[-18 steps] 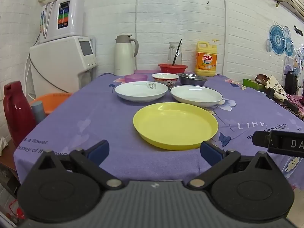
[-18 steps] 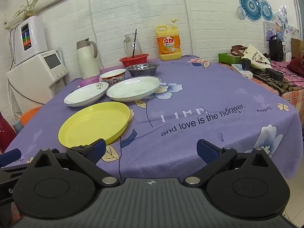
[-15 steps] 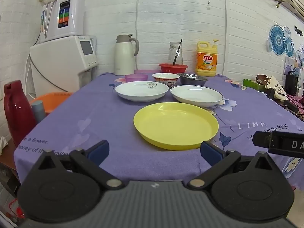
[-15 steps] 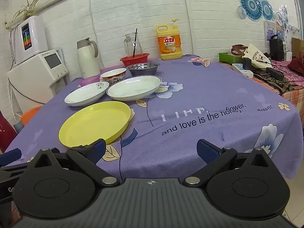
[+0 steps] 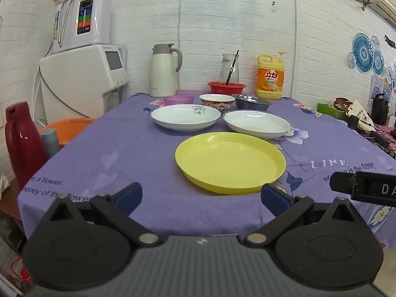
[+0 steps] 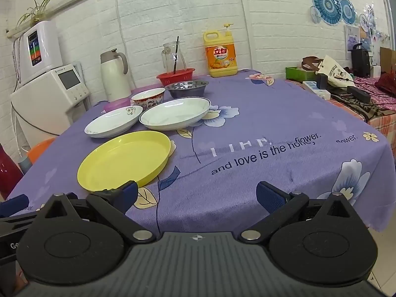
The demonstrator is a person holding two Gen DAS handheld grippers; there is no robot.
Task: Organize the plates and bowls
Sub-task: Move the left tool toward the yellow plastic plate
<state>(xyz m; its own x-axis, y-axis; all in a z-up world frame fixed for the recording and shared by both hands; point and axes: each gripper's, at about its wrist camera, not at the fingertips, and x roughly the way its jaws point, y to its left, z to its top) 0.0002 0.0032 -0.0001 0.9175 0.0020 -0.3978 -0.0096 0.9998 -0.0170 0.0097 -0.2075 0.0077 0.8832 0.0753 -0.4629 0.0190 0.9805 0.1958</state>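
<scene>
Blue-padded jaws spread wide and empty on left gripper (image 5: 201,195) and right gripper (image 6: 196,194), and just ahead near the table edge sits the yellow plastic plate (image 5: 230,162), likely light, stiff, best pinched at its raised rim.

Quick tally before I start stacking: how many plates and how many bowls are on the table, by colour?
Yellow plate: 1
White plates: 2
Patterned bowl: 1
Steel bowl: 1
Purple bowl: 1
Red bowl: 1
Total: 7
</scene>
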